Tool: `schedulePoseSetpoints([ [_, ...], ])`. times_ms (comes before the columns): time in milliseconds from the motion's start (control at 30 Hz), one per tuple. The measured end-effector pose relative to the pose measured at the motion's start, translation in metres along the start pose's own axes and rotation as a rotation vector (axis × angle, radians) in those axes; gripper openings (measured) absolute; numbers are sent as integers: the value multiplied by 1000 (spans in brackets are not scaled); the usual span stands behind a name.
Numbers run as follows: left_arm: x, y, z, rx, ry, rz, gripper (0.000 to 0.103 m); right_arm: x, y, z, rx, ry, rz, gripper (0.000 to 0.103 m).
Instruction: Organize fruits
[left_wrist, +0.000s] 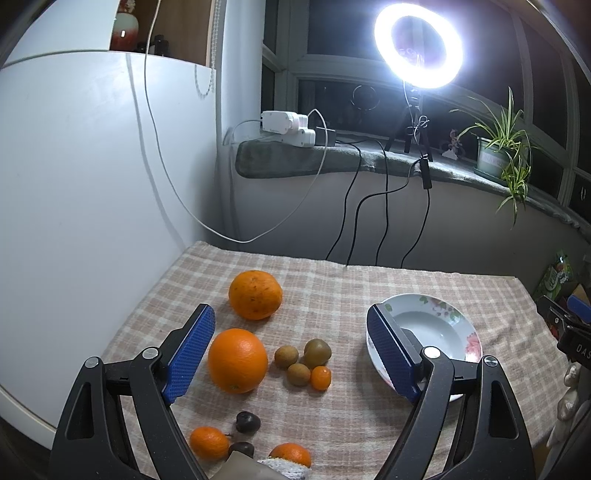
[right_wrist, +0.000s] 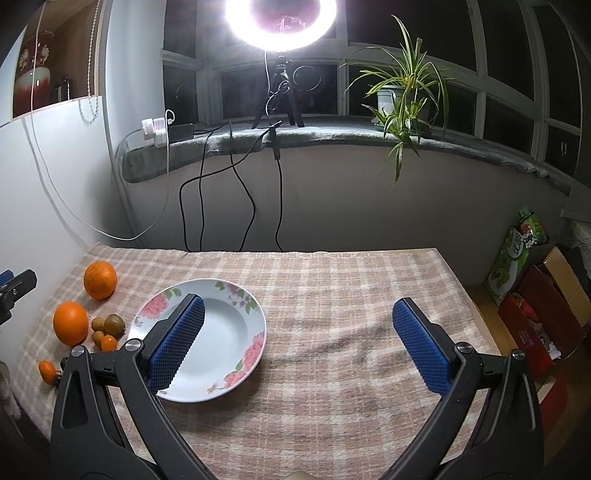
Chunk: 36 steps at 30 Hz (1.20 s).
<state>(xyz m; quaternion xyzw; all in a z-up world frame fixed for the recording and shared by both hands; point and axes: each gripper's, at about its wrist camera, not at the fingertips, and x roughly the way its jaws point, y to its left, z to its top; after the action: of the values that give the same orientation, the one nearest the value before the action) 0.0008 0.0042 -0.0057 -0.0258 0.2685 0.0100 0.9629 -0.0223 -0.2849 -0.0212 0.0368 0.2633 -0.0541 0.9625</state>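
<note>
On the checked cloth lie two big oranges (left_wrist: 238, 360) (left_wrist: 255, 294), three small brown kiwis (left_wrist: 317, 352), a kumquat (left_wrist: 320, 378), two dark plums (left_wrist: 248, 422) and two mandarins (left_wrist: 209, 442). A white flowered plate (left_wrist: 432, 325) stands empty to their right; it also shows in the right wrist view (right_wrist: 221, 332). My left gripper (left_wrist: 291, 354) is open above the fruit, holding nothing. My right gripper (right_wrist: 295, 347) is open and empty, its left finger over the plate. The fruits show at the left of the right wrist view (right_wrist: 71, 322).
A white cabinet (left_wrist: 74, 184) stands along the table's left side. A ring light (left_wrist: 418, 46), power strips, hanging cables (left_wrist: 386, 206) and a potted plant (right_wrist: 402, 96) are on the sill behind. Boxes (right_wrist: 535, 306) stand on the floor at the right.
</note>
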Motion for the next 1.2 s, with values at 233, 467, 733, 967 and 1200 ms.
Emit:
schedulePoseSetpoints([
  [233, 1, 2, -1, -3, 1, 2, 85, 0, 4, -1, -10, 3, 11, 103],
  [467, -1, 9, -5, -14, 2, 11, 85, 0, 11, -3, -23, 12, 36, 103],
  [733, -2, 18, -11, -19, 12, 31, 85, 3, 28, -6, -64, 25, 81, 103],
  [967, -2, 22, -13, -22, 18, 39, 85, 4, 39, -9, -87, 36, 115, 103],
  [1200, -2, 25, -13, -28, 21, 42, 85, 5, 47, -10, -107, 45, 147, 103],
])
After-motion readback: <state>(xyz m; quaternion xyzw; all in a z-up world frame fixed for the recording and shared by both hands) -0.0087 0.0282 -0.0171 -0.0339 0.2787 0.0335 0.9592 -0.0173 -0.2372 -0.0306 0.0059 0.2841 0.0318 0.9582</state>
